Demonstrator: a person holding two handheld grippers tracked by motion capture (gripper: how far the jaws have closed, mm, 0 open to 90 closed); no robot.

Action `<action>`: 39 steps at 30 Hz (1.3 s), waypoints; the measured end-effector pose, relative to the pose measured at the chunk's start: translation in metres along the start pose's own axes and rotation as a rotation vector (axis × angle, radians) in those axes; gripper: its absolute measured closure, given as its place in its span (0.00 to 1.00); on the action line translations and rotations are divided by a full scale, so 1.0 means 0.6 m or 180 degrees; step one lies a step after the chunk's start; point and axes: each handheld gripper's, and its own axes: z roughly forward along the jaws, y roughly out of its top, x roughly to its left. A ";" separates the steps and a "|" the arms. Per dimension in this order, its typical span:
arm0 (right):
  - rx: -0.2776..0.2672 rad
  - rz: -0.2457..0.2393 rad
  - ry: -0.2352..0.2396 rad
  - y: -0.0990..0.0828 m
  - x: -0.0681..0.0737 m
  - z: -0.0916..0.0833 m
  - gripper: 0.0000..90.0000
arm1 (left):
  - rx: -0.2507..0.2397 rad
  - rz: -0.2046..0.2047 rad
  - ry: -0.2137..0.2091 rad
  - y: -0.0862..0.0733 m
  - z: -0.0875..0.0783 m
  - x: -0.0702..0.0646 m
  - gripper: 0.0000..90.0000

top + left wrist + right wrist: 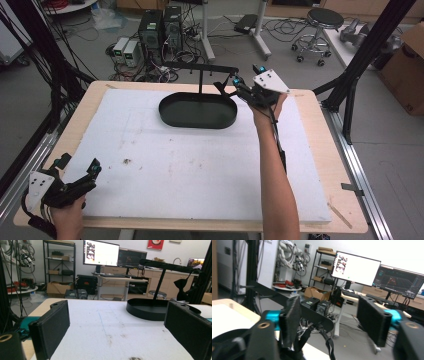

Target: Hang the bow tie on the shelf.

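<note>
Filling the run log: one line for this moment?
left gripper: open, idle near edge | right gripper: open at black bow tie on stand | black oval tray: empty

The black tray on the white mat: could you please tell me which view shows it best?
The high view: it shows the tray whole from above, with its oval rim and the stand rising at its far edge. The left gripper view shows it side-on and low, partly behind one jaw. The right gripper view catches just a dark edge at bottom left.
</note>
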 end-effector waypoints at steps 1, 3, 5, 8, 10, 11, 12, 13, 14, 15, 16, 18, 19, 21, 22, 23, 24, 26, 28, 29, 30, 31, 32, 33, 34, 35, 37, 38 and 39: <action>-0.0006 0.0003 0.0003 0.001 -0.001 -0.007 0.35 | 0.0000 0.0000 0.0000 0.000 0.000 0.000 0.08; 0.0001 0.0007 -0.0019 0.003 -0.002 -0.020 0.32 | 0.0013 0.0008 0.0006 0.000 0.000 0.001 0.08; -0.0002 0.0052 -0.0055 0.008 -0.005 -0.051 0.27 | 0.0042 0.0018 0.0031 0.001 0.000 0.000 0.08; 0.0041 0.0250 -0.0090 0.013 -0.010 -0.095 0.23 | 0.0040 0.0026 0.0029 0.001 0.000 0.000 0.08; -0.0003 0.0287 -0.0092 0.012 -0.011 -0.122 0.21 | 0.0039 0.0032 0.0028 0.002 0.000 0.000 0.08; 0.0011 0.0282 -0.0093 0.011 -0.011 -0.141 0.20 | 0.0030 0.0037 0.0024 0.003 -0.001 -0.001 0.08; 0.0011 0.0282 -0.0093 0.011 -0.011 -0.141 0.20 | 0.0030 0.0037 0.0024 0.003 -0.001 -0.001 0.08; -0.0050 0.0254 -0.0118 0.008 -0.011 -0.171 0.17 | 0.0033 0.0040 0.0020 0.003 -0.001 -0.001 0.08; -0.0050 0.0254 -0.0118 0.008 -0.011 -0.171 0.17 | 0.0041 0.0050 0.0017 0.003 -0.002 -0.002 0.08; -0.0084 0.0239 -0.0144 0.007 -0.011 -0.181 0.15 | 0.0046 0.0053 0.0029 0.003 -0.002 -0.003 0.08; -0.0097 0.0308 -0.0204 0.005 -0.014 -0.210 0.15 | 0.0051 0.0063 0.0026 0.003 -0.003 -0.003 0.08; -0.0105 0.0335 -0.0242 0.003 -0.016 -0.232 0.14 | 0.0058 0.0076 0.0027 0.003 -0.004 -0.004 0.08; -0.0097 0.0337 -0.0259 0.002 -0.017 -0.240 0.14 | 0.0052 0.0089 0.0025 0.004 -0.005 -0.004 0.08; -0.0060 0.0346 -0.0227 -0.003 -0.019 -0.259 0.14 | 0.0047 0.0090 0.0028 0.005 -0.006 -0.004 0.08; -0.0019 0.0341 -0.0224 -0.007 -0.022 -0.271 0.14 | 0.0042 0.0081 0.0029 0.006 -0.007 -0.004 0.08; 0.0029 0.0347 -0.0207 -0.011 -0.024 -0.280 0.13 | 0.0038 0.0081 0.0035 0.007 -0.008 -0.003 0.08; 0.0059 0.0353 -0.0184 -0.015 -0.027 -0.287 0.13 | 0.0035 0.0080 0.0036 0.007 -0.008 -0.003 0.08; 0.0129 0.0412 -0.0101 -0.026 -0.034 -0.307 0.13 | 0.0034 0.0075 0.0041 0.007 -0.008 -0.003 0.08; 0.0153 0.0495 -0.0079 -0.038 -0.041 -0.328 0.12 | 0.0031 0.0079 0.0037 0.007 -0.008 -0.002 0.08; 0.0159 0.0539 -0.0069 -0.045 -0.044 -0.338 0.12 | 0.0033 0.0083 0.0039 0.008 -0.009 -0.003 0.08; 0.0161 0.0574 -0.0084 -0.052 -0.048 -0.348 0.12 | 0.0033 0.0081 0.0036 0.008 -0.009 -0.004 0.08; 0.0172 0.0623 -0.0092 -0.059 -0.051 -0.358 0.12 | 0.0033 0.0081 0.0036 0.008 -0.009 -0.004 0.08; 0.0190 0.0684 -0.0090 -0.067 -0.053 -0.367 0.11 | 0.0027 0.0083 0.0024 0.008 -0.009 -0.005 0.08; 0.0201 0.0732 -0.0084 -0.076 -0.056 -0.376 0.11 | 0.0027 0.0086 0.0017 0.008 -0.009 -0.006 0.08; 0.0207 0.0795 -0.0068 -0.084 -0.058 -0.384 0.11 | 0.0027 0.0086 0.0017 0.008 -0.009 -0.006 0.08; 0.0196 0.0831 -0.0057 -0.093 -0.060 -0.392 0.11 | 0.0024 0.0095 0.0010 0.009 -0.009 -0.007 0.08; 0.0208 0.0925 -0.0038 -0.108 -0.065 -0.402 0.11 | 0.0026 0.0100 0.0004 0.009 -0.009 -0.008 0.08; 0.0228 0.0928 -0.0039 -0.113 -0.067 -0.406 0.11 | 0.0026 0.0107 0.0000 0.009 -0.009 -0.007 0.08; 0.0236 0.0912 -0.0064 -0.118 -0.067 -0.410 0.11 | 0.0026 0.0108 0.0001 0.009 -0.009 -0.007 0.08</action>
